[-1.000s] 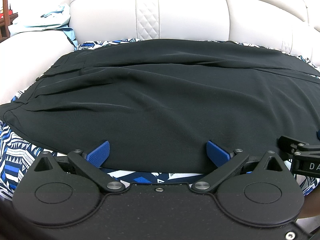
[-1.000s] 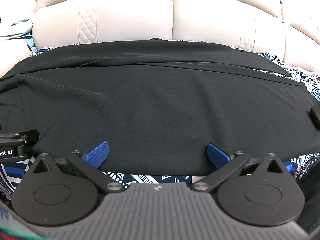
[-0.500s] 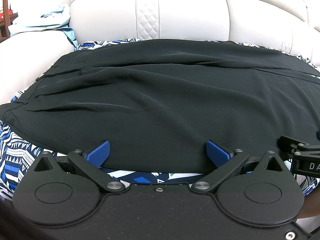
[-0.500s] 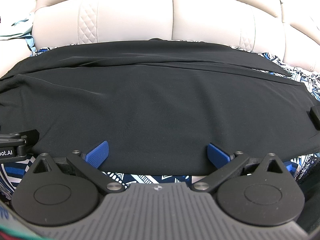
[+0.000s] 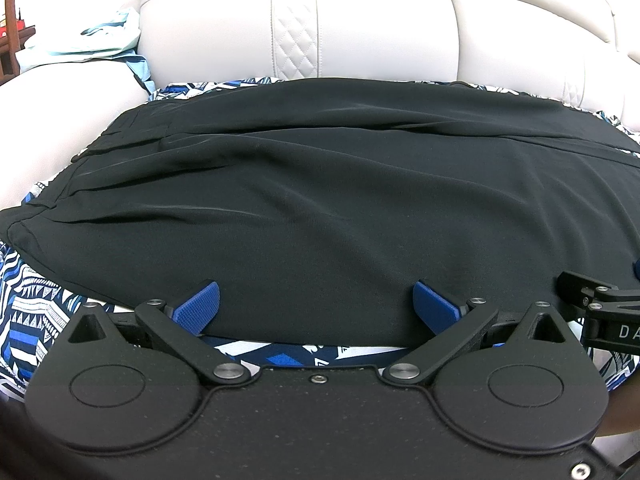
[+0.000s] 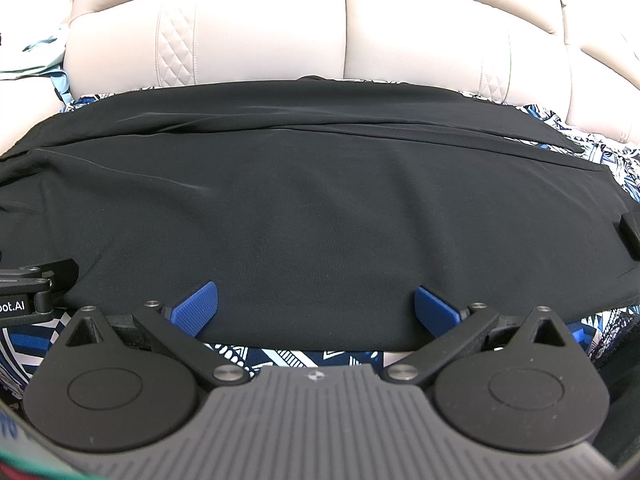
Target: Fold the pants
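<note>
Left wrist view: no change from a second ago; pants [image 5: 320, 208] lie flat just ahead of my jaws. Both left gripper [image 5: 316, 306] and right gripper [image 6: 316, 306] hang wide open, holding nothing; I judge the fold not begun.

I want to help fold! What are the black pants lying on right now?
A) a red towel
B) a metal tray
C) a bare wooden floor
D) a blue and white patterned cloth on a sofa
D: the black pants are spread over a blue and white patterned cloth in front of the pale sofa cushions.
</note>
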